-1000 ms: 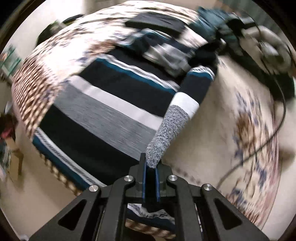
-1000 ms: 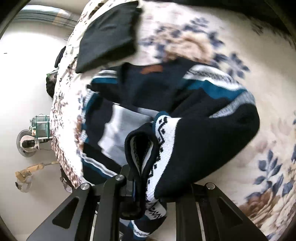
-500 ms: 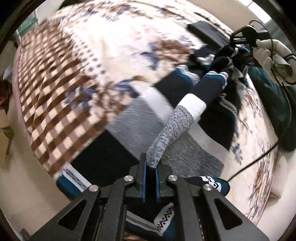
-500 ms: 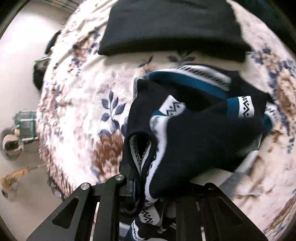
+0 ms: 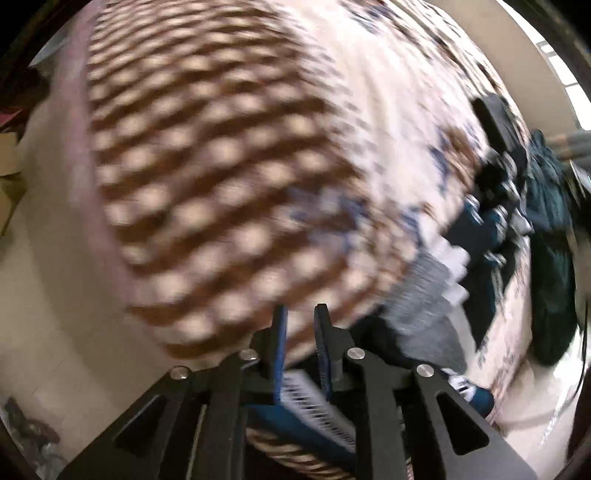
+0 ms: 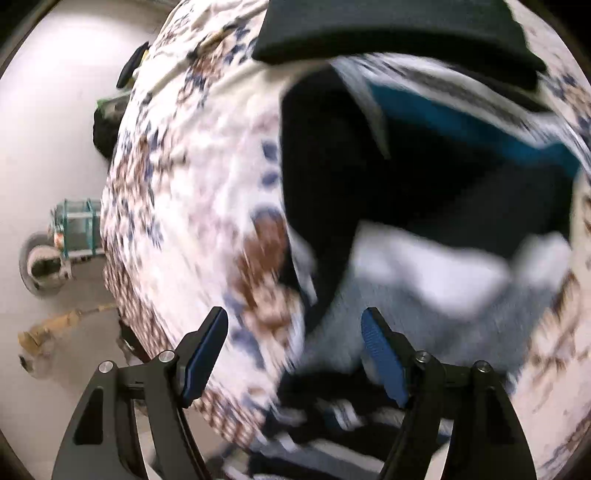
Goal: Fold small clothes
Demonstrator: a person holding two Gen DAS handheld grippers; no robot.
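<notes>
Both our tongs are opening: left tongs (image 5: 300, 325) parted with nothing between, right tongs (image 6: 295, 332) wide over the striped sweater (image 6: 424, 192) on the bed (image 6: 192, 206).

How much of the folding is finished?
One black garment already lies folded on the flowery bedspread. The striped sweater lies doubled over, and both grippers, left and right, are opening with nothing between their fingers. It looks bunched, so tidying probably remains.
</notes>
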